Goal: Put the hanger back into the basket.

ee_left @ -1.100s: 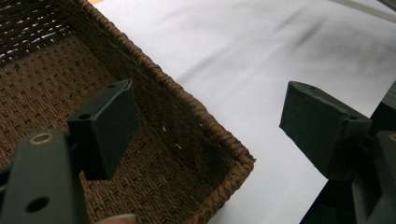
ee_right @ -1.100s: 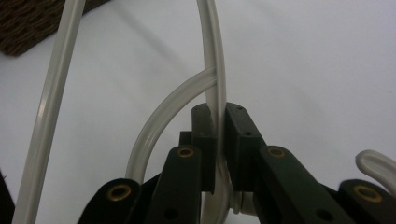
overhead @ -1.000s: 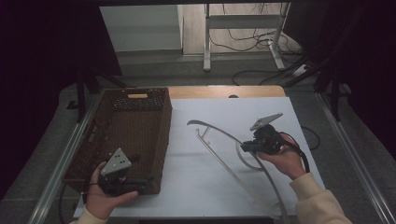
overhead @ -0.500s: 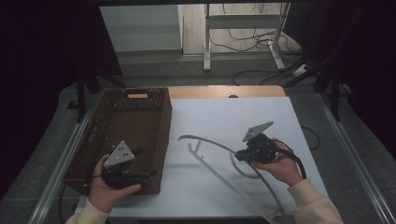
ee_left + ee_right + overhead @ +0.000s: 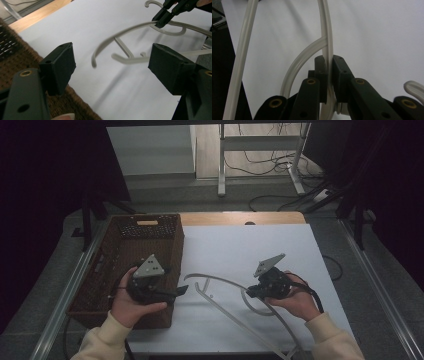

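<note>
Clamping the pale plastic hanger (image 5: 220,296) by its curved top bar, right gripper (image 5: 251,292) pinched tight just beside the hook, so I am carrying the frame by its stiffest part. It is lying mostly flat on the white table (image 5: 240,245), one arm end reaching toward the wicker basket (image 5: 112,270). My left gripper (image 5: 181,290) is hovering at the basket's near corner, jaws spread wide and empty, facing that arm end. The basket's wall is standing between hanger and basket floor.

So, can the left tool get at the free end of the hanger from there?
Probably yes: the left tool is open, and bare white table lies between it and the hanger; the right tool grips it farther along.
</note>
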The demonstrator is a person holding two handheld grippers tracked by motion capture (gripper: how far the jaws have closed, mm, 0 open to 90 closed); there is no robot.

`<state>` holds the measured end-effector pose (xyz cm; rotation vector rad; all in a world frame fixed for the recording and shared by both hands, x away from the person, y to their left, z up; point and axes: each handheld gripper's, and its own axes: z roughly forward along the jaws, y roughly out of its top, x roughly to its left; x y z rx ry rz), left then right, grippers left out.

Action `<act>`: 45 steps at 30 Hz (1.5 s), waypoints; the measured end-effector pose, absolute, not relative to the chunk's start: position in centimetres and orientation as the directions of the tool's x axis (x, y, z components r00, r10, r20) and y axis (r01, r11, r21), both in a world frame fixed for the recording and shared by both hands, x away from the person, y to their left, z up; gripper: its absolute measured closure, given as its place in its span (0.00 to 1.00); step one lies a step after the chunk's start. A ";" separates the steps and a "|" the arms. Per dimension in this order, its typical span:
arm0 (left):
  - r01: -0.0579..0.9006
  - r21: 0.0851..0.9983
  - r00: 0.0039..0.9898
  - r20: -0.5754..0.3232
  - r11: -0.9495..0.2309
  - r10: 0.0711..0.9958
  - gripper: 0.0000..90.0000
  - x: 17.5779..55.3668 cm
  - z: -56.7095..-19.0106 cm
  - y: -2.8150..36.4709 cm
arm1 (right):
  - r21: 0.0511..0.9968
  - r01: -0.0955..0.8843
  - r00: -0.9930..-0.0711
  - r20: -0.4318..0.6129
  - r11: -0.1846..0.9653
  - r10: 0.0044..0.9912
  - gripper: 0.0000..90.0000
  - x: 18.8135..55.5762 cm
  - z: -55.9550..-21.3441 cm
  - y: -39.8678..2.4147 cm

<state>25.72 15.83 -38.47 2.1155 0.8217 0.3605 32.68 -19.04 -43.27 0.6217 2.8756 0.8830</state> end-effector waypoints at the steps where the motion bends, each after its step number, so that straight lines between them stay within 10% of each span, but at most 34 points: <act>1: 0.431 0.777 0.753 -0.029 -0.459 0.658 0.24 26.1 -38.4 15.7 | 0.551 0.354 -0.918 0.050 0.756 0.394 0.92 32.7 -43.3 -19.0; 45: 0.433 0.555 0.894 -0.163 -0.710 0.417 0.38 31.5 -40.0 9.1 | 0.561 0.204 -0.974 0.038 0.803 0.221 0.92 30.8 -42.8 -17.3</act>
